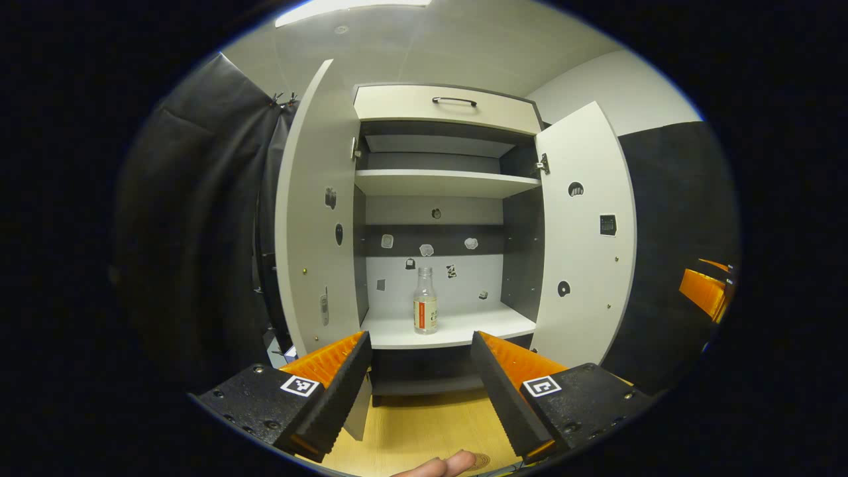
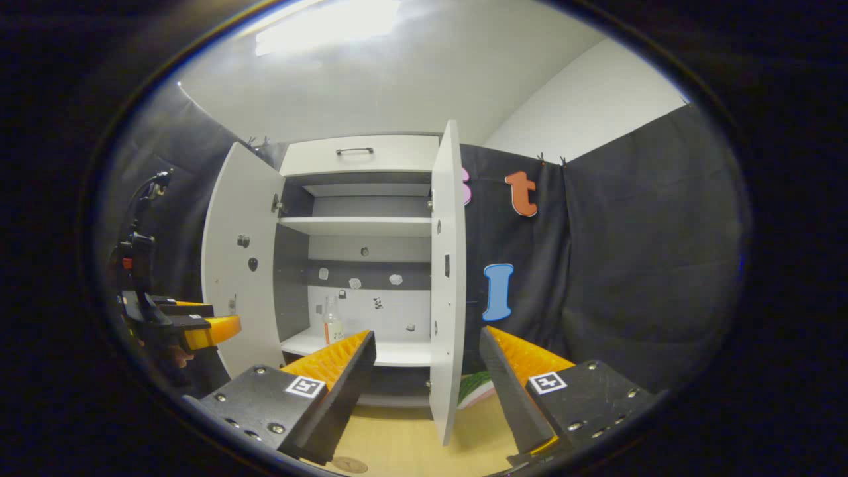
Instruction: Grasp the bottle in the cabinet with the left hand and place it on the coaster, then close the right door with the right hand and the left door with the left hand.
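Both cabinet doors stand swung wide, which leaves the lower shelf (image 1: 457, 328) open to a straight reach, and that seems to be why the left gripper (image 1: 421, 381) is lined up square with the cabinet (image 1: 437, 199), its jaws spread wide and empty, framing the bottle (image 1: 424, 301) between them from well short of the shelf. The bottle stands upright near the middle of that shelf, a little forward of the cabinet's back wall: clear glass, narrow neck, no cap that I can make out, with a pale label carrying an orange strip. The right gripper (image 2: 424, 391) waits in front of the cabinet's right door (image 2: 447, 278), jaws also wide and holding nothing, probably kept ready for closing it. The coaster (image 1: 478, 459) appears to be the small round disc on the wooden counter (image 1: 424, 424) below the cabinet.
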The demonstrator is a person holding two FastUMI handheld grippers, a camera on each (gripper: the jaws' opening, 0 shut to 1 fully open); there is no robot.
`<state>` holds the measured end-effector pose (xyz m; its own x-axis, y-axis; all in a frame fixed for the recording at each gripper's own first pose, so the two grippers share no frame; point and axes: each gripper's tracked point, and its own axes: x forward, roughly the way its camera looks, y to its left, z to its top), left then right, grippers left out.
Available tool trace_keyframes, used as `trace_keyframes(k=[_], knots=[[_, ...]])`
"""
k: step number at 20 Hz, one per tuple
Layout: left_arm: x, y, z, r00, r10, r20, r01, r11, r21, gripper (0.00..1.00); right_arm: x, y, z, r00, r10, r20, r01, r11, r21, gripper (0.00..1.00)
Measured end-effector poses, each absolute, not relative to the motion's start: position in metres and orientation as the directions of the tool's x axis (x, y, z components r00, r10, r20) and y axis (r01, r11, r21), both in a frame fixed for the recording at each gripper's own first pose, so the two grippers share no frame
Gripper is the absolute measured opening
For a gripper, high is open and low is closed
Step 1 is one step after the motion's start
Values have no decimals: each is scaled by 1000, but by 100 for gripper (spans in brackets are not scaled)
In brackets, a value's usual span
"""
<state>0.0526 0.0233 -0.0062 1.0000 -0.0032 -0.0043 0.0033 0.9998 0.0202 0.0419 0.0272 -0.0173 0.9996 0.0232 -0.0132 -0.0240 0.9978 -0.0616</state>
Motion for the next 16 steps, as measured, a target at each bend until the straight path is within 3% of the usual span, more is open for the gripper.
trace_keyframes(k=[7, 12, 16], knots=[[131, 33, -27, 1000, -25, -12, 25, 1000, 14, 96, 92, 60, -35, 999, 44, -15, -45, 995, -90, 96], [212, 42, -37, 1000, -7, 10, 7, 1000, 16, 96, 116, 88, -24, 995, 97, 26, -97, 995, 1, 96], [284, 37, -49, 1000, -5, 27, 4, 1000, 24, 96, 125, 86, -26, 997, 78, 18, -78, 997, -4, 96]])
